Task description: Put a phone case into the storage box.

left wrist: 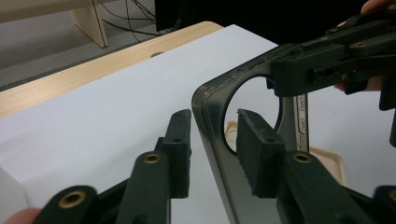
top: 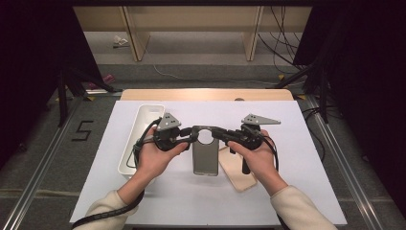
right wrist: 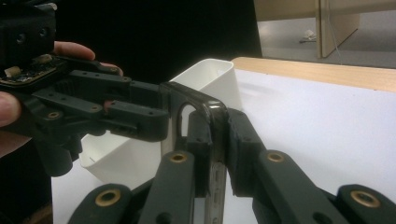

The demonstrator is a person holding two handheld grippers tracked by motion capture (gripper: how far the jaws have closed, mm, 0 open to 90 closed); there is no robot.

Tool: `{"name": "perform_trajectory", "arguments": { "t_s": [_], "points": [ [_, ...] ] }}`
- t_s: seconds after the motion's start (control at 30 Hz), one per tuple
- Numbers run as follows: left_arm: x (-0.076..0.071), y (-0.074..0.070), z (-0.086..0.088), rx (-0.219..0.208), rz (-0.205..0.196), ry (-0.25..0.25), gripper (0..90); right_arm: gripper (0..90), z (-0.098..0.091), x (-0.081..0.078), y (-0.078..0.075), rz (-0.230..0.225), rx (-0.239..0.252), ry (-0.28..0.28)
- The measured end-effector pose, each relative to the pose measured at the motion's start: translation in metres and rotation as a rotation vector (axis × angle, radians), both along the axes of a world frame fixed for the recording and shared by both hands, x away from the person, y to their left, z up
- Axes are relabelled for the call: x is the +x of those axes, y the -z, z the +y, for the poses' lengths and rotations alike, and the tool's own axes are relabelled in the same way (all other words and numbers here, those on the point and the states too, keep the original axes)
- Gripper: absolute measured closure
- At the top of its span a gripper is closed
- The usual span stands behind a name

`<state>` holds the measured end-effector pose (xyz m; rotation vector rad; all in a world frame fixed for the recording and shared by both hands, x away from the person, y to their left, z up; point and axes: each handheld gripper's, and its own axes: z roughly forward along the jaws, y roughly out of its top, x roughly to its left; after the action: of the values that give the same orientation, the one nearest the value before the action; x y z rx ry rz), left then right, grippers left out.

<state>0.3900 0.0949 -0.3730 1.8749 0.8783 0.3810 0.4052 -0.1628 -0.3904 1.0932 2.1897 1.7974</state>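
Sleeved forearms enter from the near edge of the worktop, each hand wrapped around a gripper, and the two meet over the dark phone case. From the high view its long axis runs away from the person, the end with the round camera cutout farthest off, the other end toward the near edge. It is held off the white sheet.

Right gripper: its jaws are clamped on one long edge of the case near the cutout corner, pads pressing both faces. Left gripper: its jaws straddle the opposite edge at the cutout end, one pad outside the rim and one inside the round opening, with a gap showing on the outer side; they are not pressing it.

Both hands sit palm-inward, thumbs on top, level with each other across the case.

A tan phone case lies flat just right of the dark one. A white bin stands left of it, lengthwise. Beyond the worktop's wooden far edge are grey floor, cables and wooden furniture legs.
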Motion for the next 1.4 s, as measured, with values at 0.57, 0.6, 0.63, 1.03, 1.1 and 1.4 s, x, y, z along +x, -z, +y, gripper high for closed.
{"name": "perform_trajectory", "arguments": {
  "t_s": [0.57,0.6,0.63,1.03,1.1,1.4],
  "points": [
    [-0.006,-0.001,0.004,-0.048,-0.019,-0.094,83.8,81.2,0.003,-0.001,0.003,-0.009,-0.003,-0.011],
    [-0.006,-0.002,0.004,-0.048,-0.021,-0.095,84.2,81.2,0.003,-0.001,0.003,-0.009,-0.002,-0.013],
    [-0.006,-0.002,0.003,-0.046,-0.021,-0.101,84.4,81.1,0.003,-0.001,0.003,-0.009,-0.003,-0.013],
    [-0.008,-0.004,0.004,-0.033,-0.048,-0.12,85.0,71.1,0.006,-0.001,0.0,-0.057,-0.059,-0.012],
    [-0.007,-0.004,0.006,-0.036,-0.052,-0.122,85.1,62.8,0.006,-0.001,-0.002,-0.069,-0.072,-0.013],
    [-0.005,-0.009,0.014,-0.038,-0.079,-0.137,85.0,30.1,0.007,-0.002,-0.006,-0.104,-0.12,-0.025]
  ]
}}
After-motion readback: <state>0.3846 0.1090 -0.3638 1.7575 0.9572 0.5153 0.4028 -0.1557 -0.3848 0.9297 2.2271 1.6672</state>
